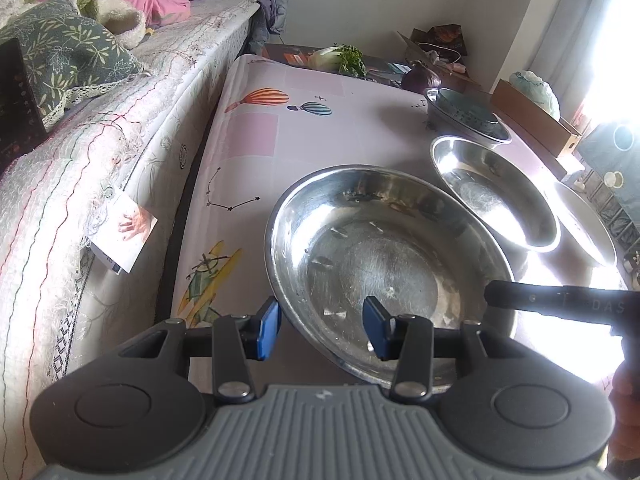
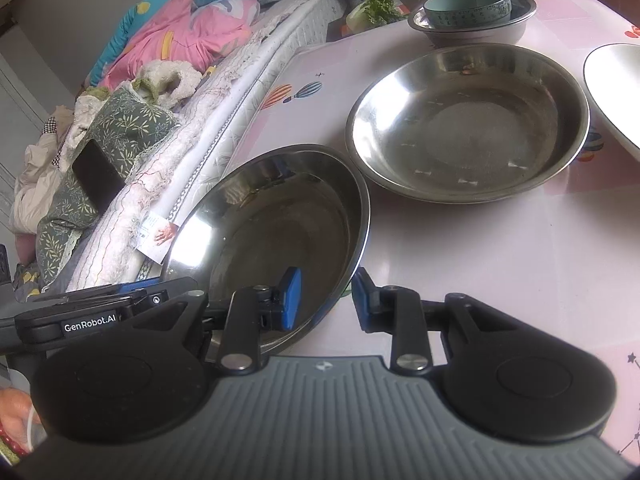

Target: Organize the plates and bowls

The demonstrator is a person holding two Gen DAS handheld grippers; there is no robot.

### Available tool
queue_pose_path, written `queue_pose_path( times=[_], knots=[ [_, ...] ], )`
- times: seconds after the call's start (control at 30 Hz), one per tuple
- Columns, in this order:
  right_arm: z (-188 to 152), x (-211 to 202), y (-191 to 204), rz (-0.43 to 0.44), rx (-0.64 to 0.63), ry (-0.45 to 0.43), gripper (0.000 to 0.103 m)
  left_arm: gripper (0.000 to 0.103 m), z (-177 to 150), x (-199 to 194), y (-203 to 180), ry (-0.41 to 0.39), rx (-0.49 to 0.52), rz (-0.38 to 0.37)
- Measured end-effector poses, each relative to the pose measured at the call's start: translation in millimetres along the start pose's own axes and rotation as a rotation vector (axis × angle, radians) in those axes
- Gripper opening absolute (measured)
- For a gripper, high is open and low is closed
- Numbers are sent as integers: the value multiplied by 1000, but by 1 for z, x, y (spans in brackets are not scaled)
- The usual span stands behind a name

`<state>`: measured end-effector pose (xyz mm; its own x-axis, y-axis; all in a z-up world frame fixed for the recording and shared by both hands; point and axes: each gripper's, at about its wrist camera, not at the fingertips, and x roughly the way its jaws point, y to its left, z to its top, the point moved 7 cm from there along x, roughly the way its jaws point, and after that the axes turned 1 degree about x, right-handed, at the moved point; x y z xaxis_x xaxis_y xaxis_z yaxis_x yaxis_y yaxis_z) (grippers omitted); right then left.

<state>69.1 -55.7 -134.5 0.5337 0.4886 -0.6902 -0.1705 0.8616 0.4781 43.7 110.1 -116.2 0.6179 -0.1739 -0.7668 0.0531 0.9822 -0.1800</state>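
Observation:
A large steel plate (image 1: 384,264) sits tilted at the near table edge; it also shows in the right wrist view (image 2: 280,224). My left gripper (image 1: 322,330) is open, its blue pads on either side of the plate's near-left rim. My right gripper (image 2: 324,300) is open, its pads straddling the plate's right rim. A second steel plate (image 1: 496,192) (image 2: 468,124) lies beyond. A third plate (image 1: 584,220) (image 2: 612,92) lies to the right. A teal bowl (image 1: 464,110) (image 2: 468,4) sits inside a steel bowl (image 2: 476,30) at the back.
The table has a pink patterned cloth (image 2: 500,264). A bed with quilts and pillows (image 1: 80,128) runs along its left side. Greens (image 1: 344,58), an onion (image 1: 420,78) and a cardboard box (image 1: 532,116) lie at the far end.

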Motion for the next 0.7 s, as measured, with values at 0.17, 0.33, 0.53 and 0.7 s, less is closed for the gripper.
queue_pose_path(
  times=[0.17,0.33,0.53,0.7],
  knots=[
    [-17,-18,-4,14,3,23,27,45,-11,-8,-13,33,-4,-89],
    [-31,-36,-7,27,8,34,27,45,-25,-13,-30,65,26,-145],
    [-32,-55,-22,-13,32,-18,29,46,-29,-15,-33,70,16,-151],
    [-13,-56,-41,-50,77,-71,30,57,-10,-16,-19,38,-4,-92]
  ],
)
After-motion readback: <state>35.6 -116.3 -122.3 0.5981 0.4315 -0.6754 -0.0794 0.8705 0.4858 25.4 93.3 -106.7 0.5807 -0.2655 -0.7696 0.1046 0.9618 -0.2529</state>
